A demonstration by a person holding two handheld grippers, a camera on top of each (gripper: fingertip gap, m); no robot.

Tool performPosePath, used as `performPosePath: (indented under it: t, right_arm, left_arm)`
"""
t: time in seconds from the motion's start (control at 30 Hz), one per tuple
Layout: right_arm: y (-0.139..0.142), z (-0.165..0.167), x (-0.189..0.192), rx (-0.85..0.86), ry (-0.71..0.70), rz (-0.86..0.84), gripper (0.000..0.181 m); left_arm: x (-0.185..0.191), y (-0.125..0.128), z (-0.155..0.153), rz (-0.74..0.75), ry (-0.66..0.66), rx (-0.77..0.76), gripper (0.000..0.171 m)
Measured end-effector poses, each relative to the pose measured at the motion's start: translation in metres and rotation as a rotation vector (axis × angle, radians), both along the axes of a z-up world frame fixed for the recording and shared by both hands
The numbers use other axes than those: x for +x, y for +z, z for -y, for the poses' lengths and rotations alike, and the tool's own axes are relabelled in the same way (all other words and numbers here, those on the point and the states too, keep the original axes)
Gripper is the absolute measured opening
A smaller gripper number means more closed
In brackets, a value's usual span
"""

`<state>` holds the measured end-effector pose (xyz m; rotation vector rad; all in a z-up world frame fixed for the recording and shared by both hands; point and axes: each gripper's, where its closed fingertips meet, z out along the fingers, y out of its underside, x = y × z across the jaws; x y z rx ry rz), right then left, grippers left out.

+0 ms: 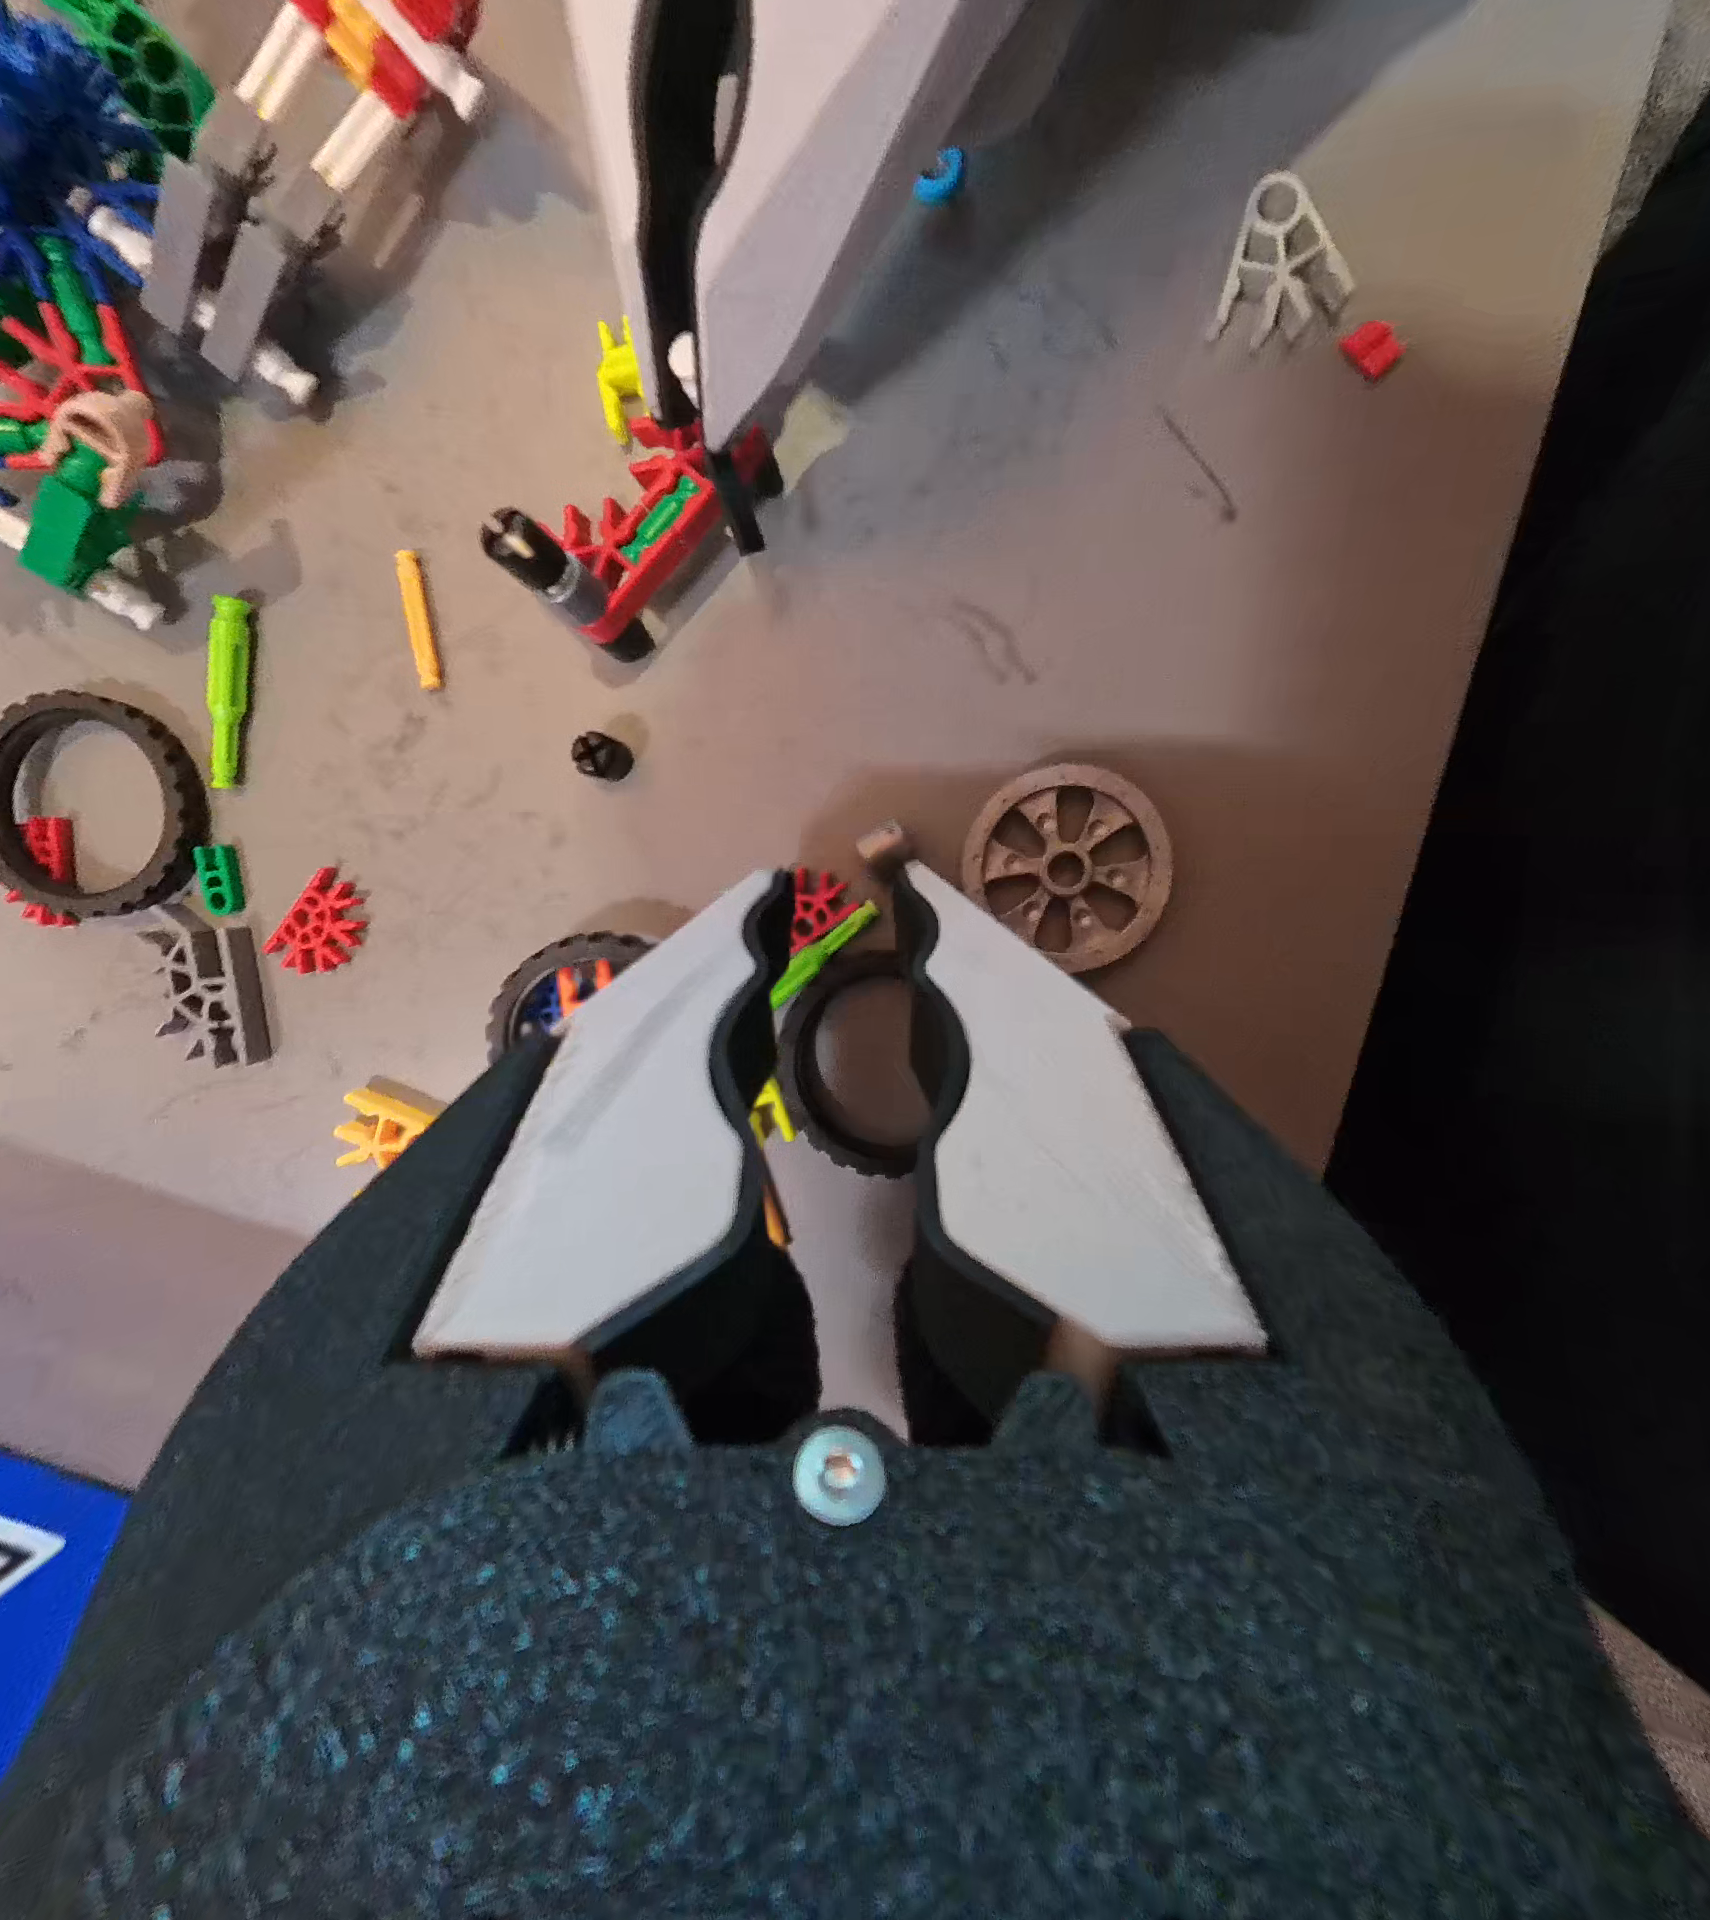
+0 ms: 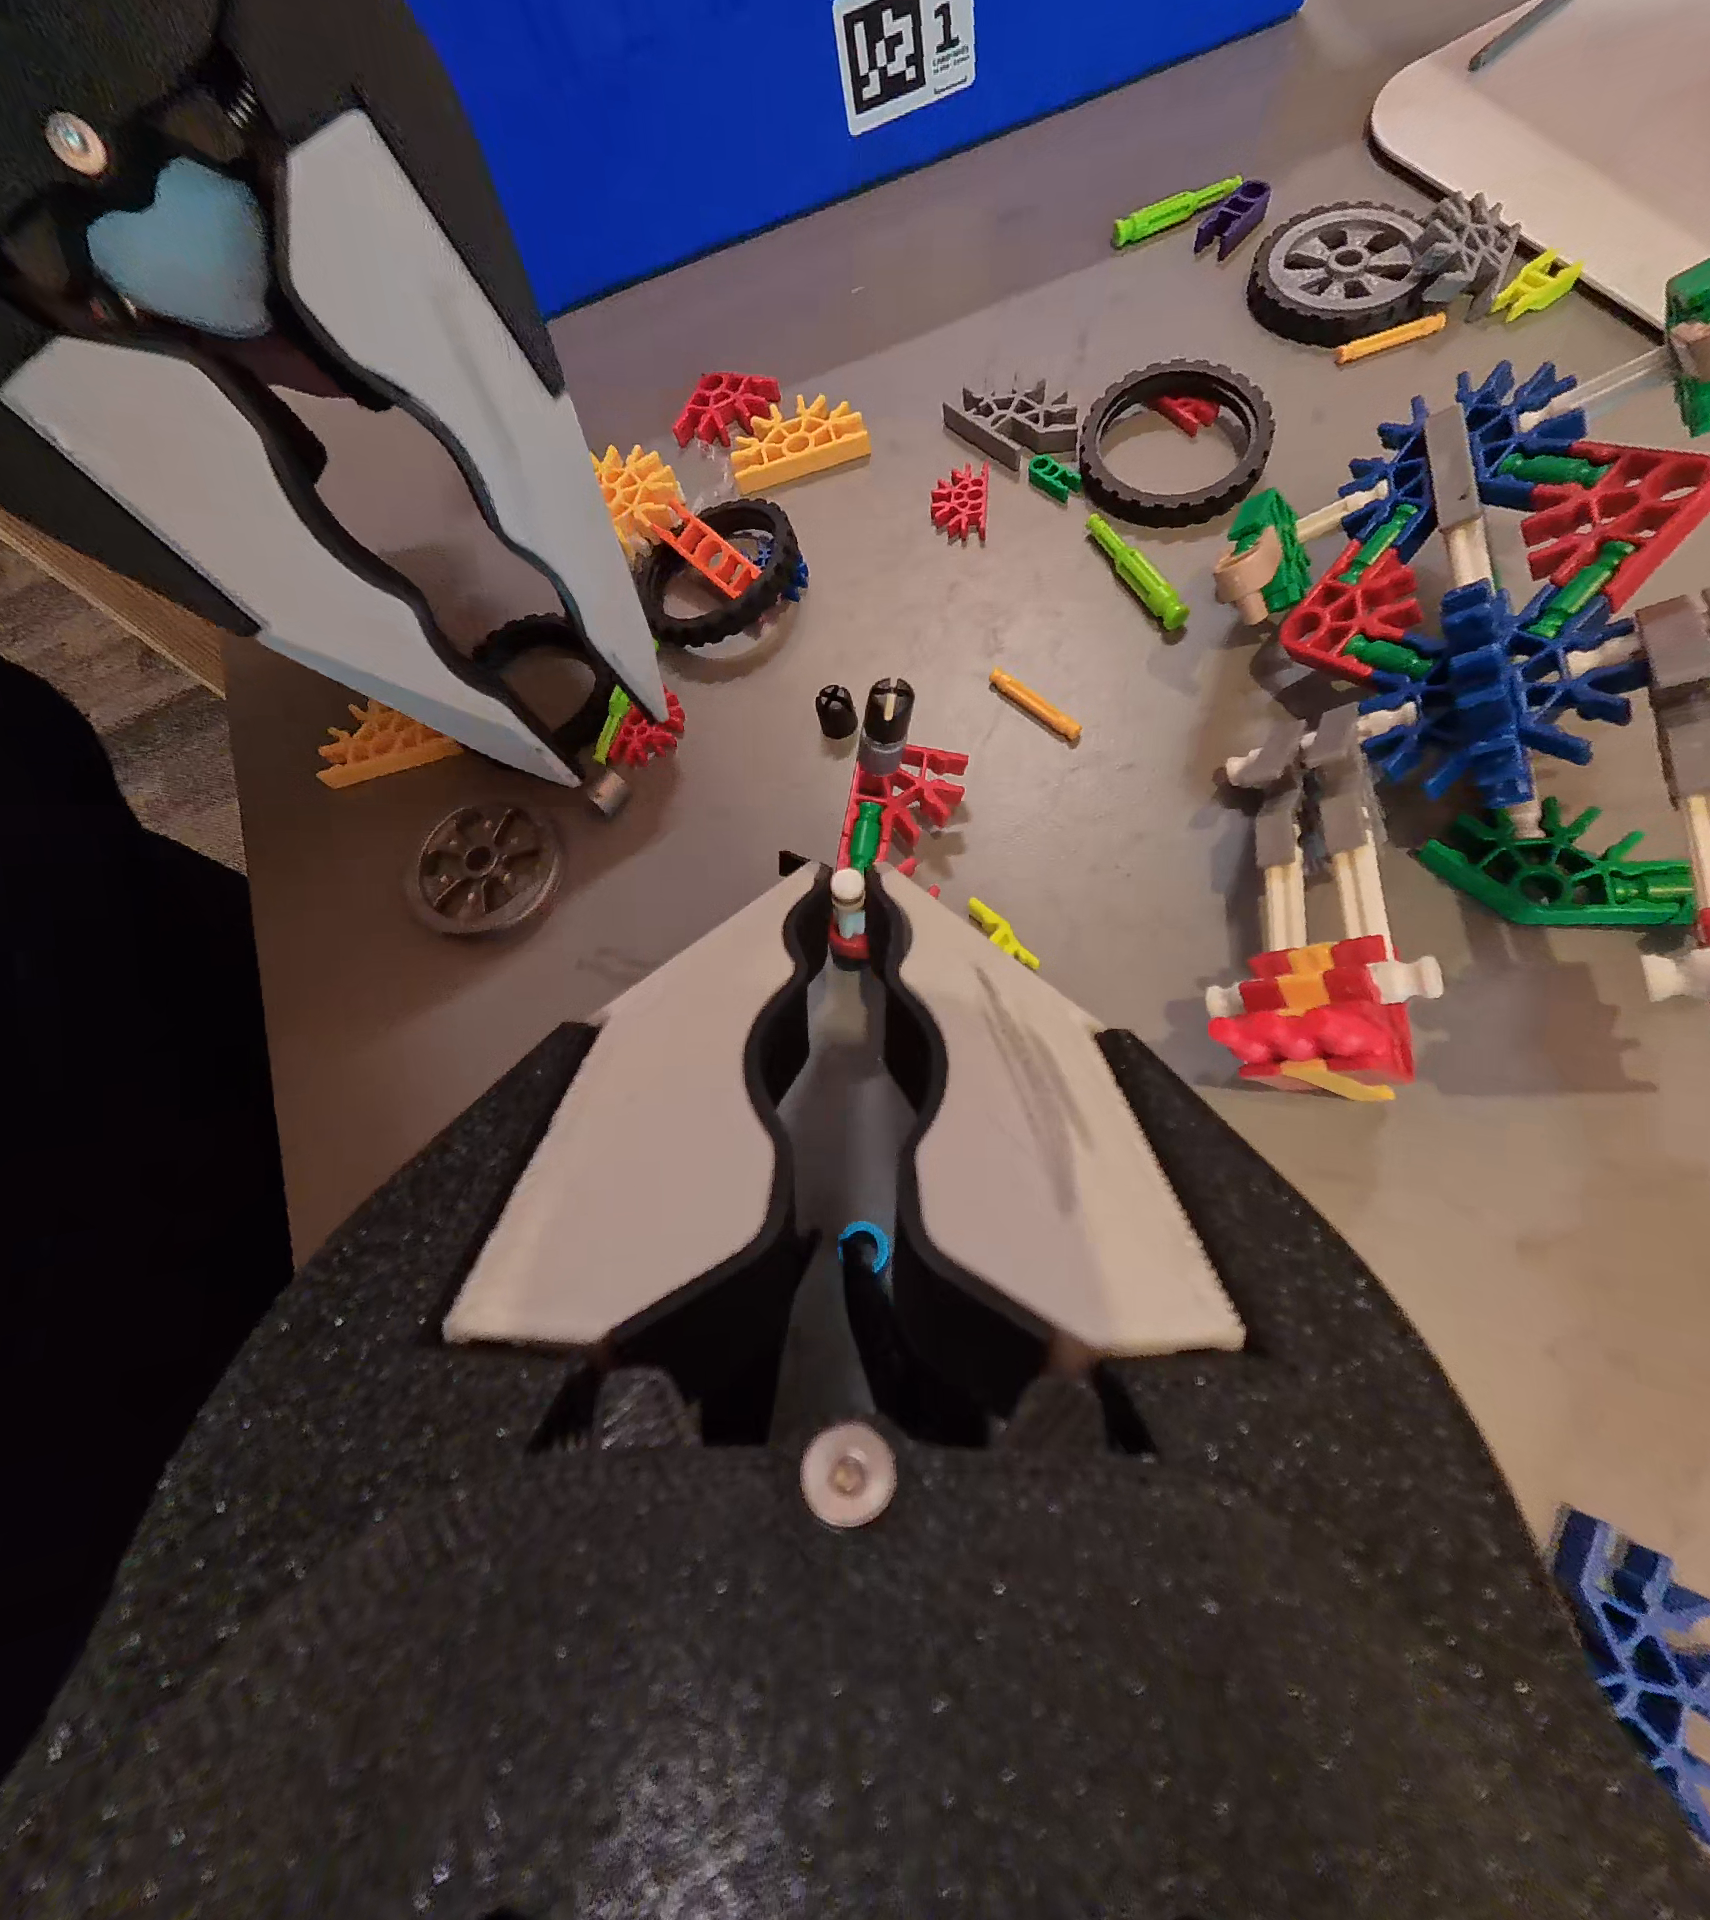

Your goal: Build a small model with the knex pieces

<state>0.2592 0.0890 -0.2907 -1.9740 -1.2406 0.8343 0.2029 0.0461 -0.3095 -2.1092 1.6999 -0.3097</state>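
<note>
My left gripper (image 1: 848,873) is partly open, tips down on the grey table (image 1: 934,582). A small black tire (image 1: 861,1081) lies between its fingers, with a red connector (image 1: 815,904) and a lime rod (image 1: 825,951) at the tips; I cannot tell whether the fingers touch the tire. The gripper also shows in the right wrist view (image 2: 619,746). My right gripper (image 2: 849,873) is shut on a white rod end (image 2: 846,888) of a small red and green assembly (image 2: 898,800) with a black cap (image 2: 887,707). The right gripper also shows in the left wrist view (image 1: 726,457).
A brown wheel hub (image 1: 1067,868) lies right of the left tips. A big blue, red and green model (image 2: 1495,675) stands at the right. Loose rods, connectors and tires are scattered around. A blue box (image 2: 726,156) stands at the back. The table edge (image 1: 1433,831) is close. Left tips to right tips: about 8 cm.
</note>
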Motion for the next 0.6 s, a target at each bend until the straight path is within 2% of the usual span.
performPosePath:
  t: [0.3,0.47,0.6]
  right_arm:
    - [-0.001,0.004,0.001,0.002,0.023,0.013,0.012]
    - [-0.003,0.005,0.002,-0.004,0.021,0.019,0.014]
    - [-0.004,0.005,0.001,0.000,0.028,0.028,0.012]
  left_arm:
    - [0.007,-0.001,-0.002,0.037,0.010,-0.017,0.004]
    - [0.009,0.003,-0.009,0.052,0.023,0.011,0.014]
    - [0.012,0.005,-0.017,0.043,0.007,0.044,0.016]
